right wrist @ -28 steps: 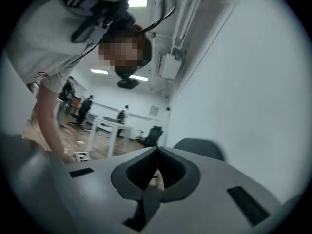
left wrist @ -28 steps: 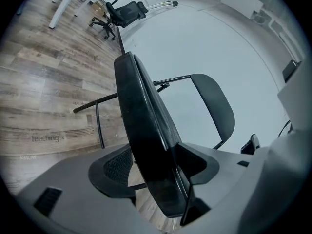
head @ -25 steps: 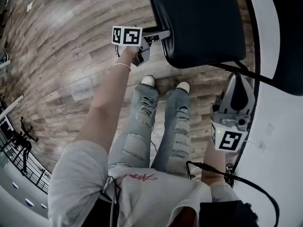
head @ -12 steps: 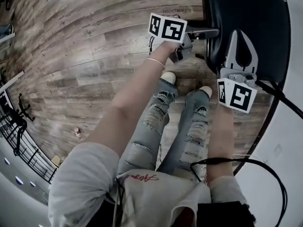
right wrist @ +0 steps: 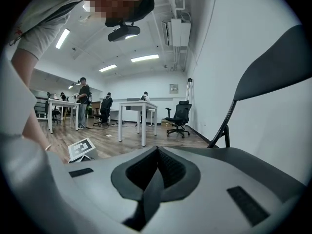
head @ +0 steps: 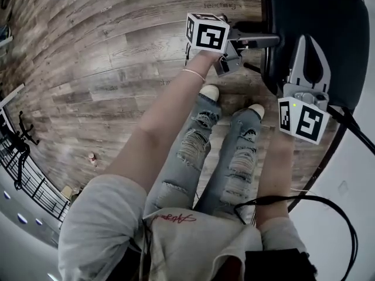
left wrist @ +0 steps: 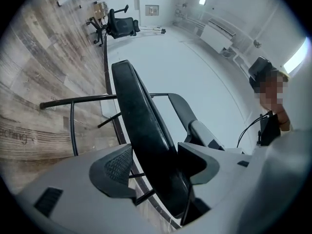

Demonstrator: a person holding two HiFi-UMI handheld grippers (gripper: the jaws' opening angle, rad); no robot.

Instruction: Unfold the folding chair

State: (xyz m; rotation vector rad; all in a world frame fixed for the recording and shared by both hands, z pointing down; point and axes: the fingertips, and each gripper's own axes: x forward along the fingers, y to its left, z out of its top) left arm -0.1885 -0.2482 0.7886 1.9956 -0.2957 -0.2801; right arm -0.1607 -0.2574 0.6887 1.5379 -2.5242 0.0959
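Observation:
The folding chair's black padded panel (head: pixel 319 16) is at the top right of the head view, close to a white wall. My left gripper (head: pixel 270 40) reaches in from the left, its jaws set wide around the panel's left edge. In the left gripper view the panel (left wrist: pixel 141 130) runs edge-on between the two pads of the left gripper (left wrist: pixel 156 165), with the thin black tube frame (left wrist: pixel 73 101) behind it. My right gripper (head: pixel 308 41) lies over the panel's near part, shut and empty. In the right gripper view the right gripper (right wrist: pixel 157 167) has its pads together, and a dark chair panel (right wrist: pixel 273 62) rises at the right.
The person's legs and white shoes (head: pixel 209 92) stand just before the chair. The white wall (head: pixel 351 204) borders the right side, and a black cable (head: pixel 328 206) loops near it. Across the room are white tables (right wrist: pixel 139 108), an office chair (right wrist: pixel 178 116) and standing people (right wrist: pixel 84 101).
My right gripper has moved from beside the person's right leg up onto the chair's black panel, staying shut. My left gripper has kept its hold on the panel's edge.

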